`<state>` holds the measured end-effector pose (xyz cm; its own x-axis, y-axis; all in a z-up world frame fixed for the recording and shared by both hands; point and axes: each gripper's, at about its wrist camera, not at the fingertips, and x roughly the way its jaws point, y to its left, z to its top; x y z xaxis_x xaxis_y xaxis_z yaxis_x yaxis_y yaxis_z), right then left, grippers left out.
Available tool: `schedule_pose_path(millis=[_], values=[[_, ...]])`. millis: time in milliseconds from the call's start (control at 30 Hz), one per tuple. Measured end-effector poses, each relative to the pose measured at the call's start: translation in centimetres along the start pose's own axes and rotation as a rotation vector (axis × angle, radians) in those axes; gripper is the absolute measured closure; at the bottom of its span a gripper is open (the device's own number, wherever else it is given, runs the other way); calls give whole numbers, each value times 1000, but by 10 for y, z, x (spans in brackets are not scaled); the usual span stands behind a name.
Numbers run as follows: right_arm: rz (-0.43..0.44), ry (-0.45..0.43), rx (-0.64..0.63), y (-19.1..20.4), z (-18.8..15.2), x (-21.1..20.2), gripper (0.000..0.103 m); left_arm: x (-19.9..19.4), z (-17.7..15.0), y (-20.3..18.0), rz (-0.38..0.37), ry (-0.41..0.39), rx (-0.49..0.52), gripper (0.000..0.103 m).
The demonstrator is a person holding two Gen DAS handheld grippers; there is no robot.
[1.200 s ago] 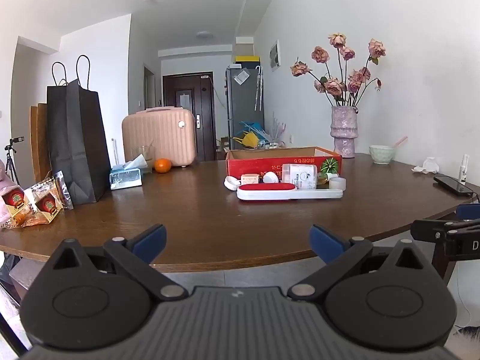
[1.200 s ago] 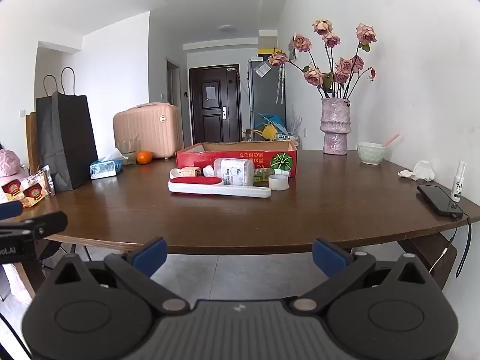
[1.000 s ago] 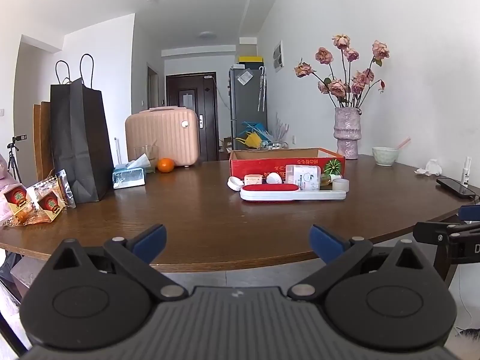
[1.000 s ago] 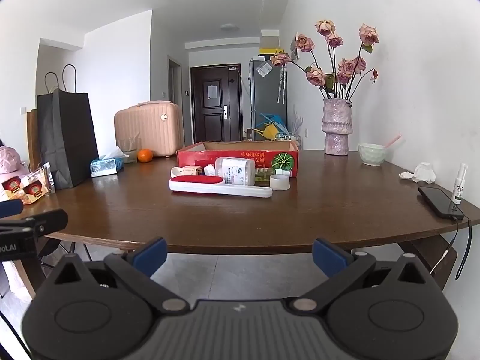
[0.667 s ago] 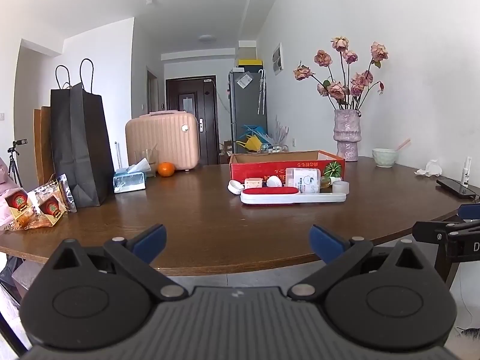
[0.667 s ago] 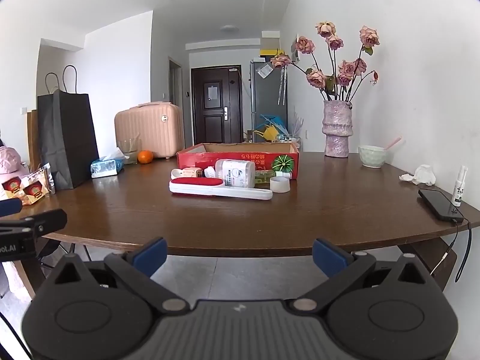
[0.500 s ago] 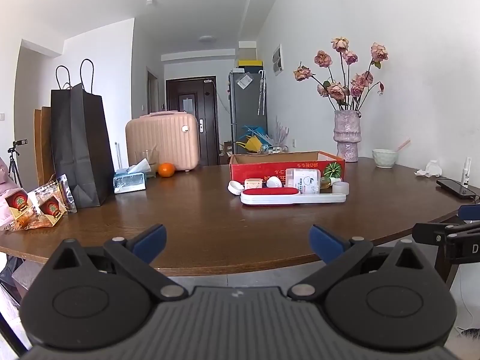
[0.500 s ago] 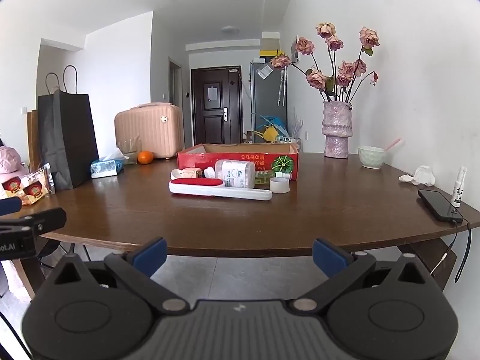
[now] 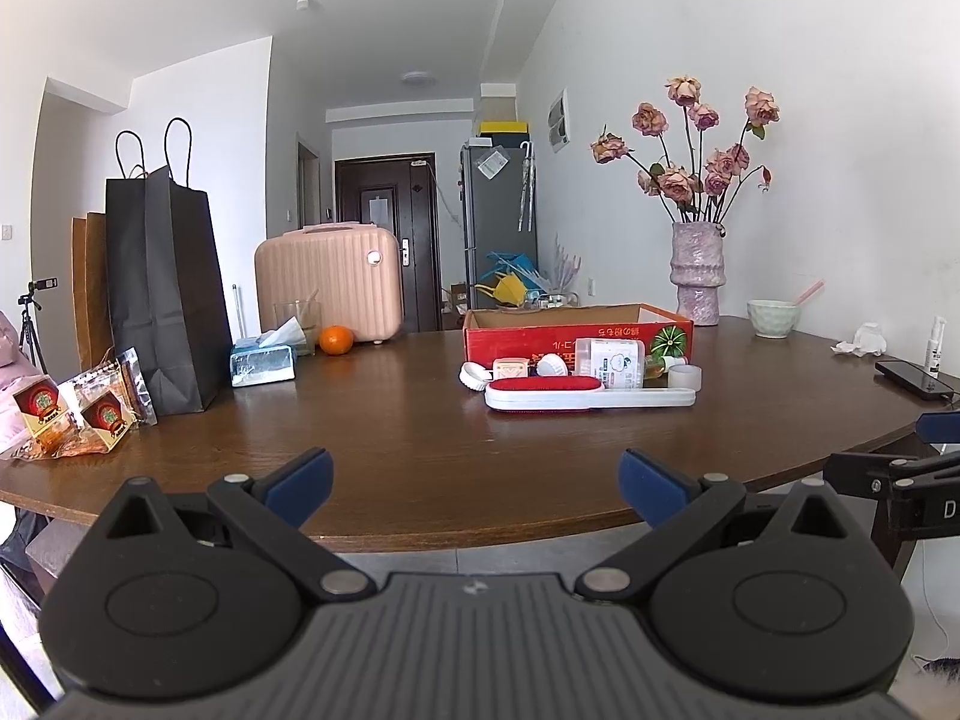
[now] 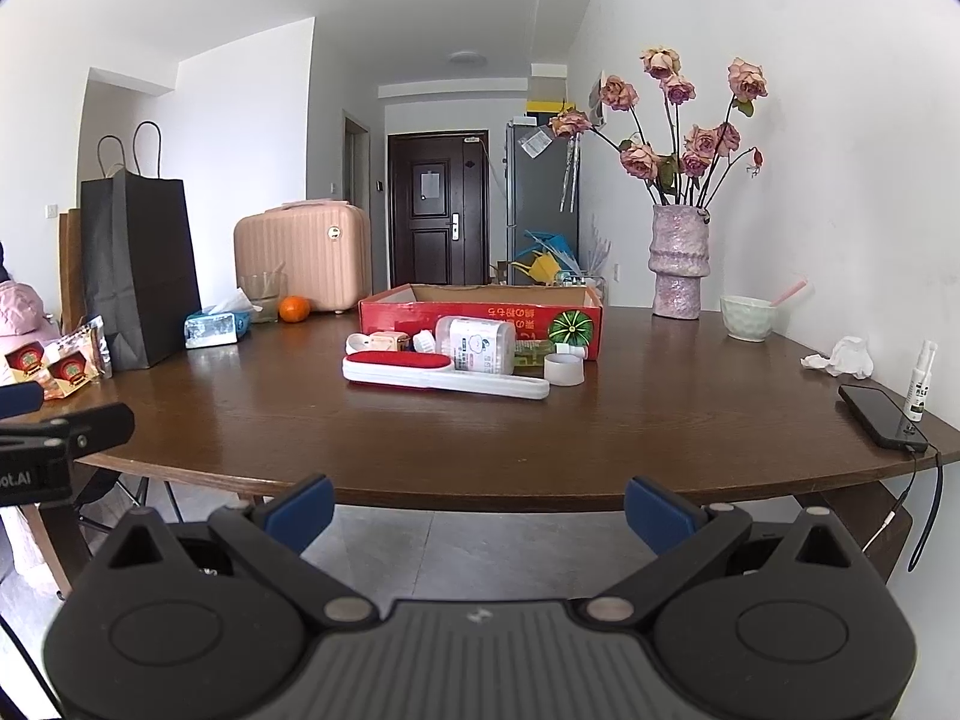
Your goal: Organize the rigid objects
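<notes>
Both tongs hovering off near counter [image 9: 390, 438] edge, holding nothing: left tongs [image 9: 474, 480] gaping apart, right tongs [image 10: 477, 507] gaping apart. Lint brush [image 10: 444, 375] lying flat mid-counter, long axis running left-right, red head at left, white handle pointing right. Bottle [image 10: 477, 345] lying on side behind brush, before red box [image 10: 480, 312].

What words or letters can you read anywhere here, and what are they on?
"ot.AI": on the left gripper, its start cut off by the picture's edge.
"D": on the right gripper, the rest cut off.
Red box: upside-down print, too blurred to read.
White bottle: label too small to read.
Snack packets: too small.
</notes>
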<state>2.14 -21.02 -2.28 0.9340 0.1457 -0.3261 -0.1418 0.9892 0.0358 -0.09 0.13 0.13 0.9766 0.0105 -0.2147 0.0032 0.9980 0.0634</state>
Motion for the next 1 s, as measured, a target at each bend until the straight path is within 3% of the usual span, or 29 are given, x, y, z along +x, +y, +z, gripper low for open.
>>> schedule_pose_path(millis=[1000], values=[[-6,-4,12,-3,-1,1,0,1,0,1,-11,0,11,0]])
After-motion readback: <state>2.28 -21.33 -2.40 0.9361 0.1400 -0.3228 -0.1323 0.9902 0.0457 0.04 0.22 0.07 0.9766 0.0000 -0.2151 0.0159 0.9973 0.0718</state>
